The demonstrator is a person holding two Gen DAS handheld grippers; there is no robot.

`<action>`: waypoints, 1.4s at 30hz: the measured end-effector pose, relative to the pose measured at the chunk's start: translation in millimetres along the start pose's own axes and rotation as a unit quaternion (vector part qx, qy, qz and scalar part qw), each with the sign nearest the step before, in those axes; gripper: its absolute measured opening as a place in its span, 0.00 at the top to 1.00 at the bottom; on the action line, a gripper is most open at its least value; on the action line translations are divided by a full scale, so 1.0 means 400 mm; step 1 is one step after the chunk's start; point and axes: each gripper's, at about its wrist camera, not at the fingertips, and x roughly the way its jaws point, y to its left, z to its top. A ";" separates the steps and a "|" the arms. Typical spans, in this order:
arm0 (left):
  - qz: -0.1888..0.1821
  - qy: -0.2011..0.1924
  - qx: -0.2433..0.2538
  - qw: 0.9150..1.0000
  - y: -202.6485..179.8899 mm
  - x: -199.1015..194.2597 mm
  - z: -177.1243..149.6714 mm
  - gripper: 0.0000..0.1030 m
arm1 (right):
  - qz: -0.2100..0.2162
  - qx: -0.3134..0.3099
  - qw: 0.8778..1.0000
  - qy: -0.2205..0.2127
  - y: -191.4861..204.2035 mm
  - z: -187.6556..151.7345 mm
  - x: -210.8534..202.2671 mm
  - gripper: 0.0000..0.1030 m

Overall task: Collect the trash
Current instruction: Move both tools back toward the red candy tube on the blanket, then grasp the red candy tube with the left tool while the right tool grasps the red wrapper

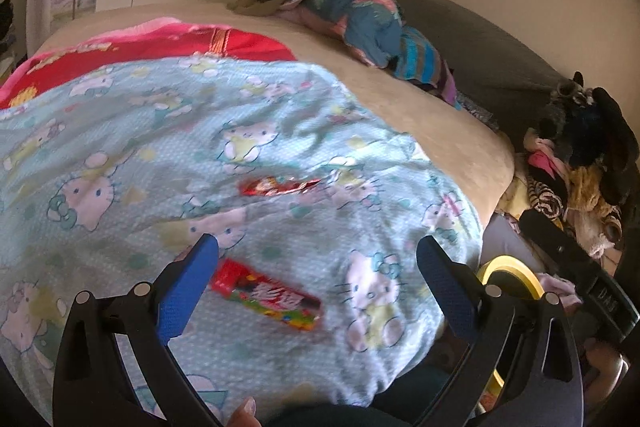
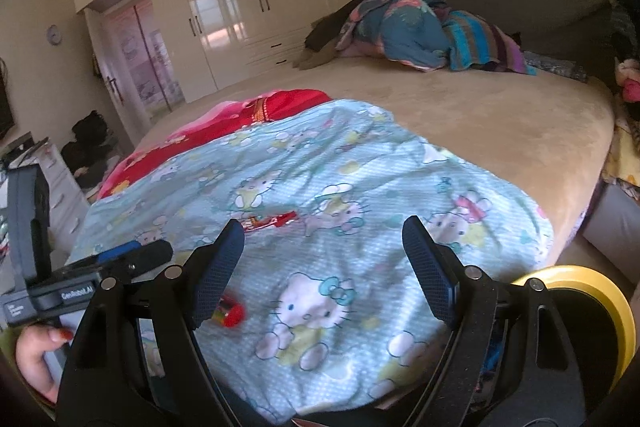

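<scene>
A long red and multicoloured candy wrapper lies flat on the light-blue cat-print blanket. It sits just inside the left finger of my left gripper, which hangs open above it with nothing between its blue pads. A second, crumpled red wrapper lies farther up the blanket. In the right wrist view my right gripper is open and empty over the same blanket. The crumpled wrapper shows beyond its left finger, and an end of the long wrapper peeks out beside that finger.
A yellow-rimmed bin stands at the bed's near right corner. The beige bed carries a red blanket and a heap of clothes by the headboard. Soft toys are piled to the right. A hand grips the left unit's handle.
</scene>
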 end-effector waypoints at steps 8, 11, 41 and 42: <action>-0.007 0.069 -0.050 0.996 0.091 0.048 -0.029 0.07 | 0.000 -0.004 1.000 0.022 0.033 0.013 0.079 0.29; -0.027 0.104 -0.083 0.991 0.117 0.084 -0.049 0.08 | 0.002 -0.003 0.999 0.036 0.043 0.020 0.129 0.29; -0.054 0.212 -0.194 0.956 0.193 0.294 -0.071 0.51 | 0.022 0.138 0.968 0.209 0.084 -0.010 0.643 0.57; -0.056 0.211 -0.195 0.956 0.194 0.294 -0.071 0.52 | 0.025 0.142 0.967 0.211 0.083 -0.013 0.649 0.62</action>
